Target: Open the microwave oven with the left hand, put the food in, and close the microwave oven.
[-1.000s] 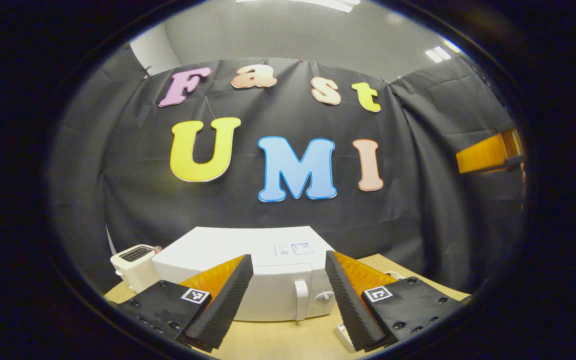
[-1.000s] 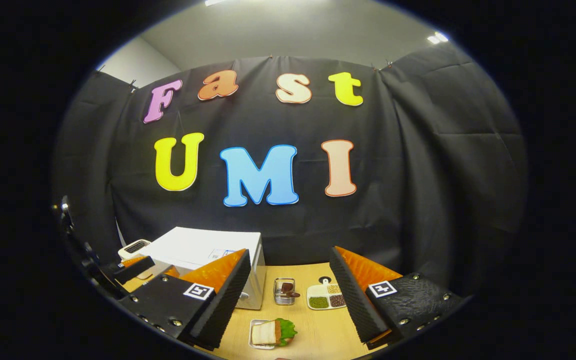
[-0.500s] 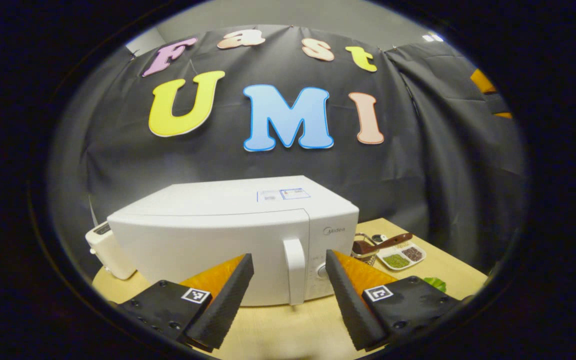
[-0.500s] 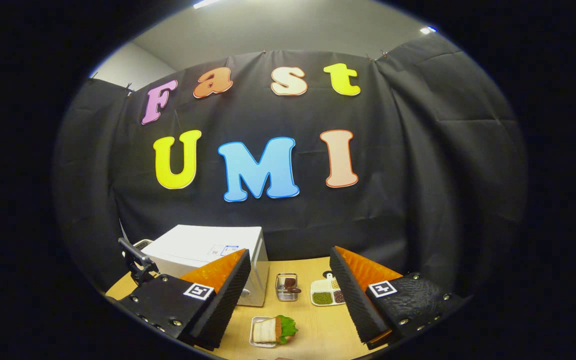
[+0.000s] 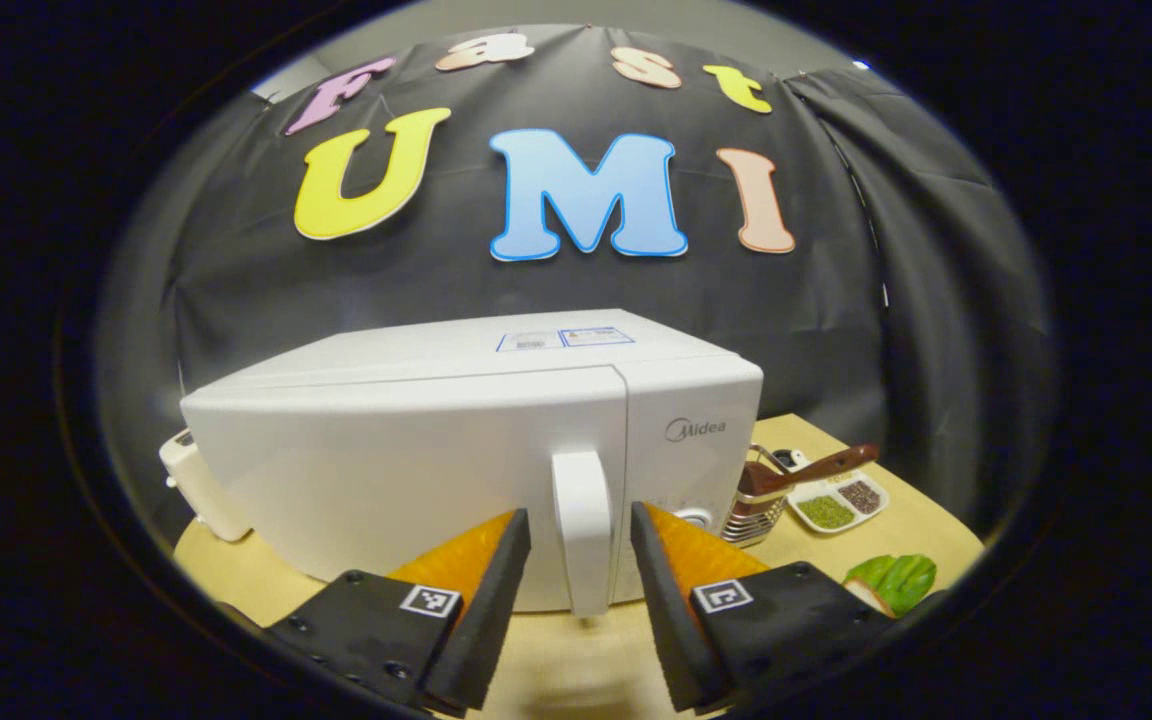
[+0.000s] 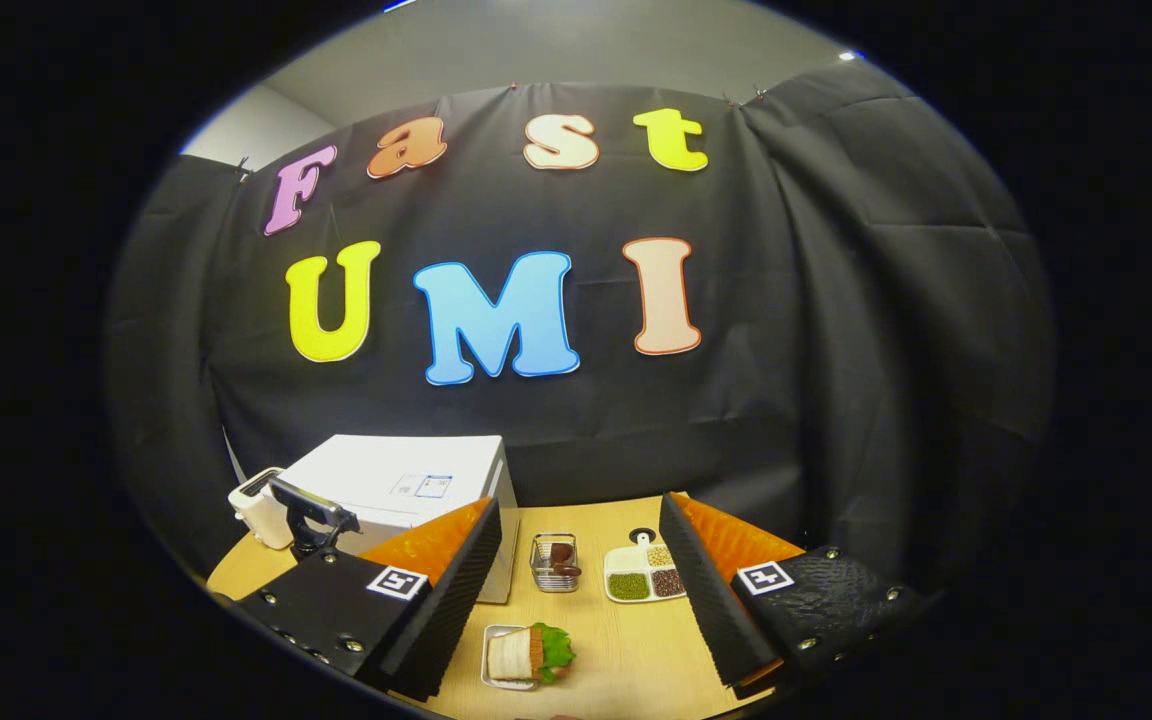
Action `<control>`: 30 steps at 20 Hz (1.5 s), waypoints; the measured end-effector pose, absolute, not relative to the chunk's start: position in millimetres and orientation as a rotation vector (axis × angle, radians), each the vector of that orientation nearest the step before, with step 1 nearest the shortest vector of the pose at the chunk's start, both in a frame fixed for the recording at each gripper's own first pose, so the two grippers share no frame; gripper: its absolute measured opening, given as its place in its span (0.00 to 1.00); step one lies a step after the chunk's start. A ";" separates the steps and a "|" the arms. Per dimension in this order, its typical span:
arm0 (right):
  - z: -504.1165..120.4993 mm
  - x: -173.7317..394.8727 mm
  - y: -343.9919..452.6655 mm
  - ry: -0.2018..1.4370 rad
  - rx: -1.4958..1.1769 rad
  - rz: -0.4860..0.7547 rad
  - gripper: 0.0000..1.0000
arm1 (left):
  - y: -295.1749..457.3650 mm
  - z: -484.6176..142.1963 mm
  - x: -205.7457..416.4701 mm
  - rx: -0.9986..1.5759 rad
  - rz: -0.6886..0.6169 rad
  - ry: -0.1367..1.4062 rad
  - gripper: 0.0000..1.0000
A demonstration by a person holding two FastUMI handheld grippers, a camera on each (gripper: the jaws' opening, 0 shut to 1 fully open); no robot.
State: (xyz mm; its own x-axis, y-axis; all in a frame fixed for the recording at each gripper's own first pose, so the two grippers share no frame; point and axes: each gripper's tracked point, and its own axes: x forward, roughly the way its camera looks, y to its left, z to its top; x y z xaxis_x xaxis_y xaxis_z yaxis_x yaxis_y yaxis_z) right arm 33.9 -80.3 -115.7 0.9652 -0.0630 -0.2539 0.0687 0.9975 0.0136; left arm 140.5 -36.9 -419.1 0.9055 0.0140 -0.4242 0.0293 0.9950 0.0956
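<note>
Since a second ago the left claw [image 5: 581, 560] has closed in on the microwave [image 5: 456, 450], and in the left gripper view its fingers stand moderately open on either side of the door handle [image 5: 582, 525] without visibly touching it, the door shut, while the sandwich [image 5: 894, 582] is cut off at the edge. From the right gripper view, the right claw [image 6: 581, 570] hangs wide and empty above the desk [image 6: 626, 640], where the whole sandwich lies on a small tray [image 6: 493, 668], and the left claw's body partly hides the microwave's front.
</note>
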 end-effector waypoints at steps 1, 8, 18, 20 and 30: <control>-117.2 34.5 -82.2 0.258 0.023 -0.068 0.96 | -40.3 -423.1 142.6 0.092 -0.022 0.449 0.63; -121.8 34.3 -84.1 0.273 0.029 -0.067 0.96 | -46.7 -422.4 140.7 0.081 -0.032 0.463 0.24; -113.6 34.6 -75.0 0.247 0.035 -0.055 0.96 | -48.3 -421.6 137.9 0.076 -0.108 0.509 0.10; -111.1 33.9 -75.2 0.242 0.042 -0.060 0.96 | -48.4 -420.7 137.4 0.077 -0.114 0.515 0.11; -108.2 31.9 -57.0 0.233 0.044 -0.043 0.96 | -34.8 -408.3 48.0 0.107 -0.235 0.562 0.11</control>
State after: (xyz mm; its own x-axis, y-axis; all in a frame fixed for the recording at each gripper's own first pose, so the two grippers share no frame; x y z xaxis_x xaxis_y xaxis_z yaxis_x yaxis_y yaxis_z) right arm 31.9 -57.0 -108.2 0.9721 -0.0376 -0.2314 0.0478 0.9981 0.0389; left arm 48.0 -34.8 -408.3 0.8204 -0.1916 -0.5388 0.2498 0.9676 0.0361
